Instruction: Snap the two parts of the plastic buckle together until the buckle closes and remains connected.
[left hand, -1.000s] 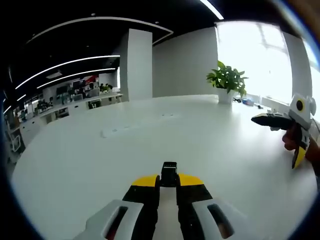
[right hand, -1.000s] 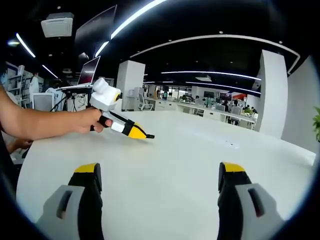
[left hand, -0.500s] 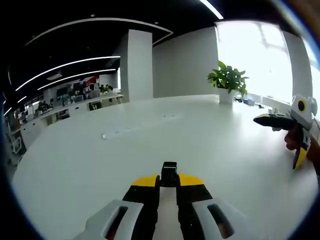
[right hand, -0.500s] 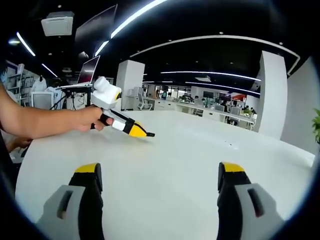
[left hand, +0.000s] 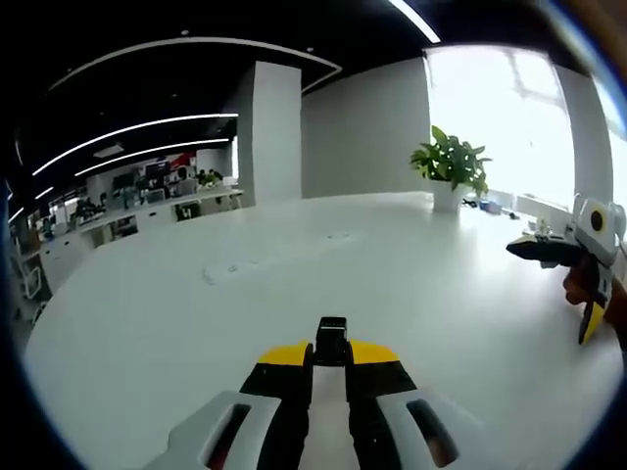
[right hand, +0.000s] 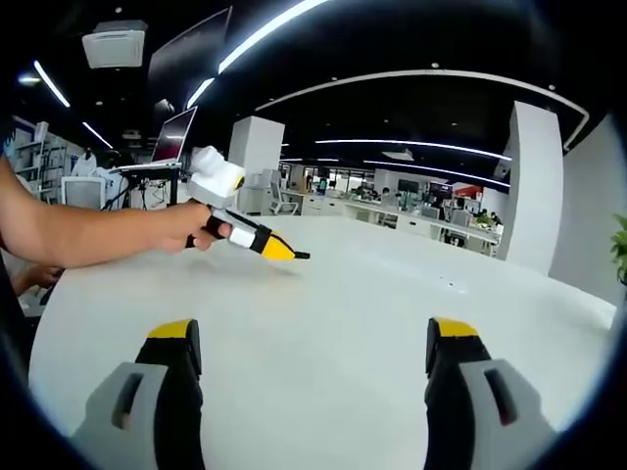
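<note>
- Left gripper (left hand: 331, 354) – jaws pinched on a small black buckle piece (left hand: 332, 337), held above the white table (left hand: 196, 323).
- Potted plant (left hand: 451, 166) stands far across that table.
- Right gripper (right hand: 313, 343) – jaws wide apart above the table, holding nothing.
- No readable writing.

Left hand-held gripper (left hand: 331, 354): jaws drawn together, yellow tips pinching a small black buckle part (left hand: 332, 338) that stands up between them. Below and ahead, a broad white surface (left hand: 196, 323). Potted plant (left hand: 450, 168) at the far edge, near a bright window (left hand: 505, 117). White pillar (left hand: 267, 132) behind. Right hand-held gripper (left hand: 568, 279) at the right edge, held in a hand (left hand: 593, 289), well apart from the buckle part; its jaw state is unclear.
</note>
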A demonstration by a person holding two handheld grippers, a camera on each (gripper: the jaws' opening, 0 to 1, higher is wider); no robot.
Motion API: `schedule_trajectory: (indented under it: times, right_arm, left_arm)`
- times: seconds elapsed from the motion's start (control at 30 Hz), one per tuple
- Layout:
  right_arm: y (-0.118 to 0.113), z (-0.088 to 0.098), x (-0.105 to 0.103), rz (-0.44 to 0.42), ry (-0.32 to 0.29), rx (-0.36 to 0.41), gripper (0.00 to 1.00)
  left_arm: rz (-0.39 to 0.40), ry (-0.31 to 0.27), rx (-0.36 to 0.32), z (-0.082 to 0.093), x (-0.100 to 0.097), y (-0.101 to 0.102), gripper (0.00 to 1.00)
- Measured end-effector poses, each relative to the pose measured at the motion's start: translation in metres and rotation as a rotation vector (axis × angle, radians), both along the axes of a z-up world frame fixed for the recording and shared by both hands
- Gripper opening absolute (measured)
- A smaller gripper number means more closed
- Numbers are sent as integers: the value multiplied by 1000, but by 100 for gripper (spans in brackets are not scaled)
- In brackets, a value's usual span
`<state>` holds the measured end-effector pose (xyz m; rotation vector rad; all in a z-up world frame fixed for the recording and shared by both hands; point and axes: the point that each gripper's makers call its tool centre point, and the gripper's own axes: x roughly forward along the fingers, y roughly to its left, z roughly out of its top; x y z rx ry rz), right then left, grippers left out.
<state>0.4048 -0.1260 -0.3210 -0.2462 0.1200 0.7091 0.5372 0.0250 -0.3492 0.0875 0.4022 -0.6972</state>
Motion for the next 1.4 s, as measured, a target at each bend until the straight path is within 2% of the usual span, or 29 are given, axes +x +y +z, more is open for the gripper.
schedule_trajectory:
  times: [0.27,0.37,0.7,0.8,0.87,1.23,1.4]
  right_arm:
    - [3,-1,-2,7,13,7,97]
    - [7,3,-6,26,18,39,97]
    - [8,3,-9,20,8,25,96]
    - [7,9,-10,19,-18,36,92]
    - [8,14,-10,22,-20,71,93]
    - [16,8,-13,51,17,74,98]
    - [9,-14,-7,19,74,-2,100]
  left_arm:
    - [-6,-1,23,-4,3,-3,10]
    - [-14,0,26,-5,4,-5,10]
    - [-19,2,25,-5,11,-11,10]
    - [-22,3,23,-5,14,-14,10]
    - [-25,6,26,-6,16,-16,10]
    - [-30,3,38,-5,25,-18,11]
    - [-22,12,38,-7,33,-17,11]
